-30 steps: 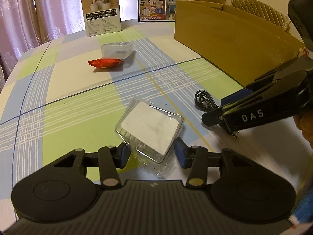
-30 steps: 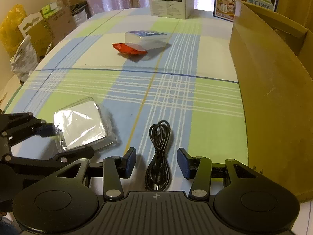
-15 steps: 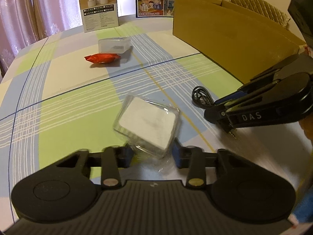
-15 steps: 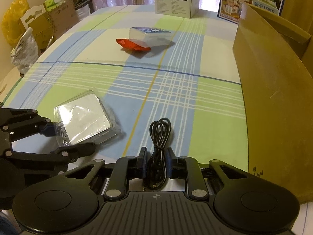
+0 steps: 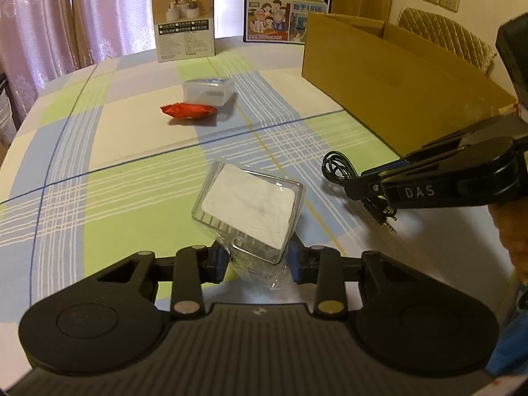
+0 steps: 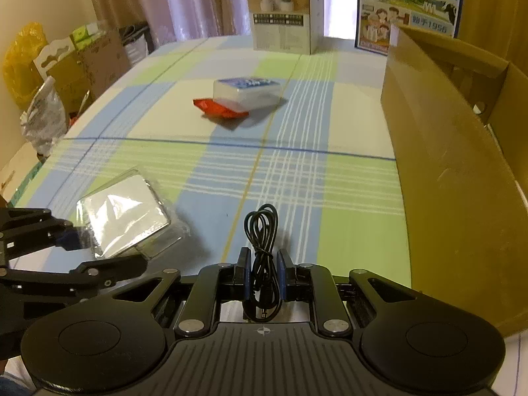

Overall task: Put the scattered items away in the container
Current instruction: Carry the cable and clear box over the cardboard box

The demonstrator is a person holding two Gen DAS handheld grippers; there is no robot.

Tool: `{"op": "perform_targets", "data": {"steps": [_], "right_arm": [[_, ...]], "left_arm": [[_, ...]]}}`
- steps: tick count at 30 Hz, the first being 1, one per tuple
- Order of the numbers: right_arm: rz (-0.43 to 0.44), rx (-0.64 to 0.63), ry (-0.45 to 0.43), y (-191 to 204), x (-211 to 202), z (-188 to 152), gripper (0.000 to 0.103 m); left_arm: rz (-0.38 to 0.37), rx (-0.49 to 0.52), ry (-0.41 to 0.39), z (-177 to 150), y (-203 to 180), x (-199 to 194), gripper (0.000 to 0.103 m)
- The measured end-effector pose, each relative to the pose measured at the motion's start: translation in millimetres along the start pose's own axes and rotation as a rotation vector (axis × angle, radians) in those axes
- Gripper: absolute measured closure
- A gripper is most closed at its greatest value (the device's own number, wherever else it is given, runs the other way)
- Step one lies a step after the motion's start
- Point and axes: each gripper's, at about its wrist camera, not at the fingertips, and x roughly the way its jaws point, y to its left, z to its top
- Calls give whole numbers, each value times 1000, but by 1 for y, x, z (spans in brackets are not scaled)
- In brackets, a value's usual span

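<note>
Left wrist view: your left gripper (image 5: 257,260) is clamped on the near end of a clear plastic case (image 5: 249,208) with a white insert; the blue pads press its sides, and its far end tilts up off the checked tablecloth (image 5: 132,198). To the right, your right gripper (image 5: 363,186) pinches a coiled black cable (image 5: 336,166), whose audio plugs hang below the fingers. Farther back lie a red snack packet (image 5: 189,111) and, touching it behind, a translucent lidded box (image 5: 208,90). The open cardboard box (image 5: 389,85), the container, stands at the table's right edge. A white product carton (image 5: 184,38) and a blue milk carton (image 5: 287,3) stand at the far edge. Right wrist view: your right gripper (image 6: 263,274) is fully closed on the black cable (image 6: 262,227), loop pointing away, plug near the palm. Your left gripper (image 6: 85,250) grips the clear case (image 6: 122,217) at lower left. The cardboard box (image 6: 445,165) wall runs along the right, well apart from both held items. The snack packet (image 6: 219,109) and lidded box (image 6: 246,92) sit mid-table.
</note>
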Motion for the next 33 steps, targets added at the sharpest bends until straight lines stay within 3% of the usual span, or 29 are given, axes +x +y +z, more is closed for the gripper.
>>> {"op": "perform_targets", "data": {"steps": [21, 33], "right_arm": [[-22, 21, -130, 0, -93, -3, 90], [-52, 47, -220, -18, -150, -3, 90]], "left_arm": [[22, -109, -53, 21, -29, -69, 73], [-5, -73, -86, 34, -67, -98, 73]]}}
